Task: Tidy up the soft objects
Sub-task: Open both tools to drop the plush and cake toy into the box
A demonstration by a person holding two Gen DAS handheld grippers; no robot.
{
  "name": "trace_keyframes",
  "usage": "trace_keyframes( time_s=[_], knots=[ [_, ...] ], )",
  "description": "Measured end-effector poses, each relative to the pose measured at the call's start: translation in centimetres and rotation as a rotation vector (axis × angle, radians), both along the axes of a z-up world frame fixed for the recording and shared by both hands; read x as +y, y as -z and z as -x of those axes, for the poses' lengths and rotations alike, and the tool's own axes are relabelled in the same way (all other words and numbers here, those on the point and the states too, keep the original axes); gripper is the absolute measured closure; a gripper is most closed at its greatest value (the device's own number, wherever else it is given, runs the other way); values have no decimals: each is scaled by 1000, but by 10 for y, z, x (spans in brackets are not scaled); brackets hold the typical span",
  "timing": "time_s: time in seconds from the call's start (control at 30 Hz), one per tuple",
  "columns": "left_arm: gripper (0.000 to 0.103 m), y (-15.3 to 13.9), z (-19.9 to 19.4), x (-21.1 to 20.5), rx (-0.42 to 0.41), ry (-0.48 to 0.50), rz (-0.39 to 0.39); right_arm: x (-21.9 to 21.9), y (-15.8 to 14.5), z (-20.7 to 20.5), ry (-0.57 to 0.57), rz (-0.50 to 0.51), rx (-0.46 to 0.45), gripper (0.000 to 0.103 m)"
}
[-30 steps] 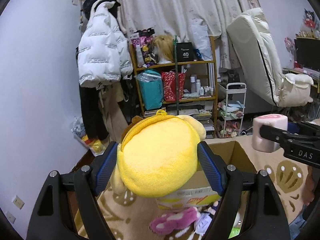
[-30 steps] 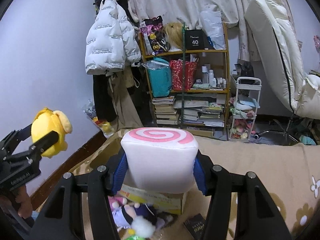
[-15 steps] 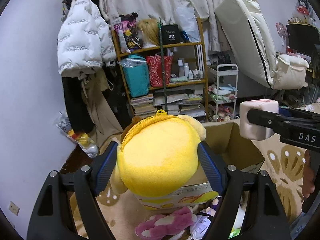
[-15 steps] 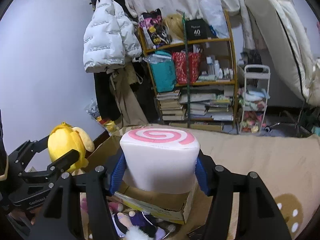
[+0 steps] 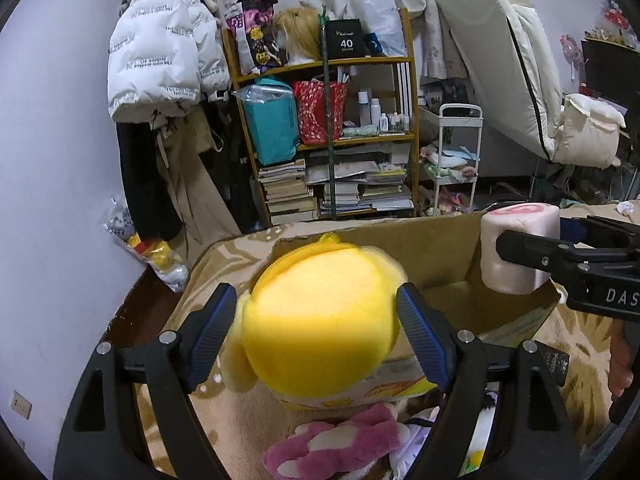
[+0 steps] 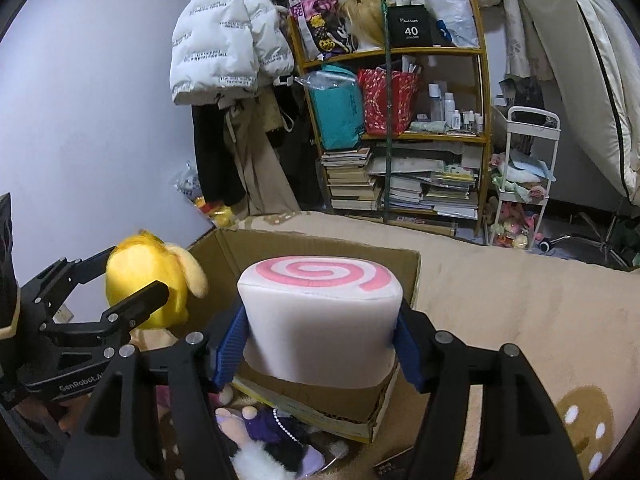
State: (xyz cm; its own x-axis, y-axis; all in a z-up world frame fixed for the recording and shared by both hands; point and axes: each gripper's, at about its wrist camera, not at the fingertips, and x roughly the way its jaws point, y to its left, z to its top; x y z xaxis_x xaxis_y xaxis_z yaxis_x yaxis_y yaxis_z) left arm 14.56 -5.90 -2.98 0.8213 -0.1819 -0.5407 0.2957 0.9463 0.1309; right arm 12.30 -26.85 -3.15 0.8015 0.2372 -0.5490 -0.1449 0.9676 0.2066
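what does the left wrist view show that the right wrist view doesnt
Only the left wrist view: a pink and white plush toy lying below the left gripper, and a person's hand at the right edge.

Only the right wrist view: the pink spiral top of the white cylindrical cushion in the right gripper, and a purple-dressed doll by the box.

Both: the open brown cardboard box, the round yellow plush toy, both sets of jaws opening with a toy between them.
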Motion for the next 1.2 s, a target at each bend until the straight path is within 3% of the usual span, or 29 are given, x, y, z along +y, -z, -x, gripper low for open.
trace_keyframes(
  time_s=[0.1, 0.47, 0.67, 0.77, 1.2],
  knots=[
    [10, 1, -1, 1, 8, -4, 3, 3, 2, 1, -5, 19, 6, 33],
    [4, -6, 7, 9, 18, -52, 2, 8, 5, 6, -16, 52, 41, 20],
    [3, -11, 17, 8, 11, -60, -12, 5, -2, 11, -1, 42, 23, 19],
    [3, -14, 23, 7, 11, -58, -21, 3, -6, 17, 17, 39, 8, 1],
    [3, -37, 59, 10, 30, -67, -24, -12, -32, 51, 77, 36, -9, 0]
  ],
)
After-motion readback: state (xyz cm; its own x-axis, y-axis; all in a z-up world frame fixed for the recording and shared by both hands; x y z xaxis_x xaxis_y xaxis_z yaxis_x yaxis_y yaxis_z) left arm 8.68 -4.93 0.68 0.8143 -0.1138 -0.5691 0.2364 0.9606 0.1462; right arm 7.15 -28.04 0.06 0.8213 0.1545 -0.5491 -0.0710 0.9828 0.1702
